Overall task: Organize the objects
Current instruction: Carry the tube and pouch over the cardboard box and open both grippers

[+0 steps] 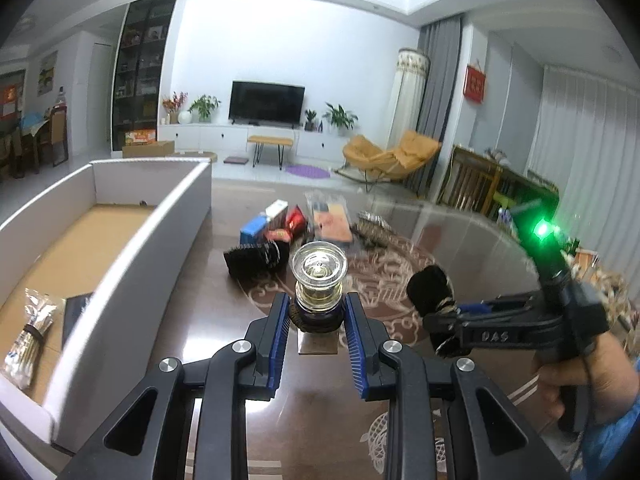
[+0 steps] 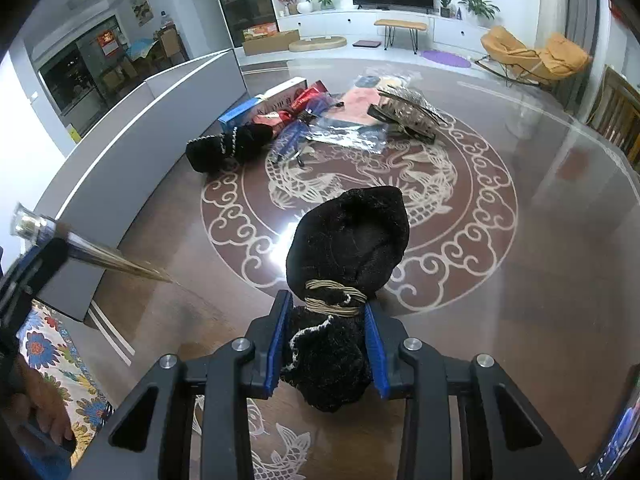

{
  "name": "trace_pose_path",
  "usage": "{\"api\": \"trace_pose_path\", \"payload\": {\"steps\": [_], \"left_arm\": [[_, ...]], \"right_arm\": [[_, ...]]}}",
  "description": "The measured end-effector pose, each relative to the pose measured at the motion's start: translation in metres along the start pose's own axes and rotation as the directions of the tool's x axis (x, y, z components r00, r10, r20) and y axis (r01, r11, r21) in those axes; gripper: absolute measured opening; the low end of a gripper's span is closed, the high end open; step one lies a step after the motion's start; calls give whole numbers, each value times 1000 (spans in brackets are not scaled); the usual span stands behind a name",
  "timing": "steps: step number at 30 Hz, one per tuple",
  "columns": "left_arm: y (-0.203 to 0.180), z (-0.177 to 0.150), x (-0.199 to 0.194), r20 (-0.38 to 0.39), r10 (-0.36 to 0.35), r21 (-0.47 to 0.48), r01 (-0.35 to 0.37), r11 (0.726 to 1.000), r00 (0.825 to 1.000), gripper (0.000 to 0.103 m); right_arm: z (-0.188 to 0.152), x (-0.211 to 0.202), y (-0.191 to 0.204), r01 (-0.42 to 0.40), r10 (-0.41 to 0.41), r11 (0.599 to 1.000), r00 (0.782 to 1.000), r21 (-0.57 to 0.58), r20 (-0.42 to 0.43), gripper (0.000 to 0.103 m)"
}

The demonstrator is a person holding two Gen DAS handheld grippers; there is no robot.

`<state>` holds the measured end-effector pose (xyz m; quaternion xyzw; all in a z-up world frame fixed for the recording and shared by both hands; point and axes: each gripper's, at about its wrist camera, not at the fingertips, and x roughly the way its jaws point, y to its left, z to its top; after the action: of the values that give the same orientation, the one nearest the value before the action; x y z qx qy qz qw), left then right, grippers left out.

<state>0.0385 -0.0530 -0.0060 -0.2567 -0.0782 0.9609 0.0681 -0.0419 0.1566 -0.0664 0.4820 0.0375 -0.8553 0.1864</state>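
Right wrist view shows the right gripper [image 2: 326,344] closed on a soft, light black pouch [image 2: 348,256] at its tied neck, the surest hold, while the left gripper [image 1: 318,312] pinches a hard, slippery, probably fragile glass-topped bottle [image 1: 319,270] near its neck.

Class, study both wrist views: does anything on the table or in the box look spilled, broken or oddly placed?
Nothing looks spilled or broken. The only untidy spot is the loose pile of packets at the table's far side, overlapping at odd angles, with a black pouch lying beside it. The box stands upright.
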Motion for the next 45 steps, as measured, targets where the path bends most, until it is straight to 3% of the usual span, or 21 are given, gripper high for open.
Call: {"api": "trace_pose_path", "payload": {"steps": [8, 13, 16, 20, 25, 26, 28, 30, 32, 34, 36, 37, 40, 42, 45], "left_arm": [[23, 26, -56, 121, -1, -57, 8, 998, 993, 27], [63, 51, -101, 195, 57, -78, -42, 996, 979, 27], [98, 66, -117, 192, 100, -94, -83, 992, 976, 27], [149, 80, -123, 131, 160, -108, -146, 983, 978, 27], [219, 83, -96, -58, 247, -96, -252, 963, 967, 27], [232, 82, -87, -99, 249, -101, -259, 961, 963, 27], [256, 77, -66, -223, 272, -98, -299, 949, 936, 29], [274, 66, -41, -322, 292, -108, -341, 934, 901, 36], [290, 60, -29, -365, 307, -125, -373, 920, 879, 68], [296, 61, -26, -365, 331, -136, -401, 906, 871, 79], [296, 58, -29, -338, 352, -145, -418, 897, 873, 82], [296, 57, -30, -329, 357, -149, -422, 894, 874, 84], [280, 51, -34, -295, 371, -160, -428, 889, 881, 84], [256, 55, -36, -266, 357, -153, -404, 902, 895, 84], [206, 54, -50, -208, 287, -113, -314, 943, 935, 84]], "right_arm": [[9, -9, 23, -21, 22, 999, 1000, -40, 10, 36], [31, -28, 65, -94, 99, 990, 994, -102, 52, 36], [49, -41, 99, -144, 158, 979, 984, -146, 87, 36], [80, -54, 157, -248, 274, 946, 956, -208, 106, 36], [114, -45, 240, -376, 406, 882, 912, -286, 54, 36], [119, -39, 253, -389, 418, 873, 907, -294, 40, 36], [129, -21, 279, -415, 437, 857, 900, -306, 4, 36], [134, 2, 299, -439, 443, 847, 895, -300, -56, 43], [136, 21, 310, -470, 458, 838, 882, -278, -110, 73], [134, 31, 311, -466, 450, 845, 884, -262, -123, 77], [129, 28, 300, -462, 454, 848, 886, -260, -92, 81], [126, 25, 292, -451, 449, 852, 891, -266, -74, 88], [113, 15, 259, -373, 394, 882, 919, -287, 15, 98], [97, 13, 228, -292, 324, 911, 944, -293, 65, 100], [61, 19, 167, -117, 154, 955, 981, -273, 121, 100]]}}
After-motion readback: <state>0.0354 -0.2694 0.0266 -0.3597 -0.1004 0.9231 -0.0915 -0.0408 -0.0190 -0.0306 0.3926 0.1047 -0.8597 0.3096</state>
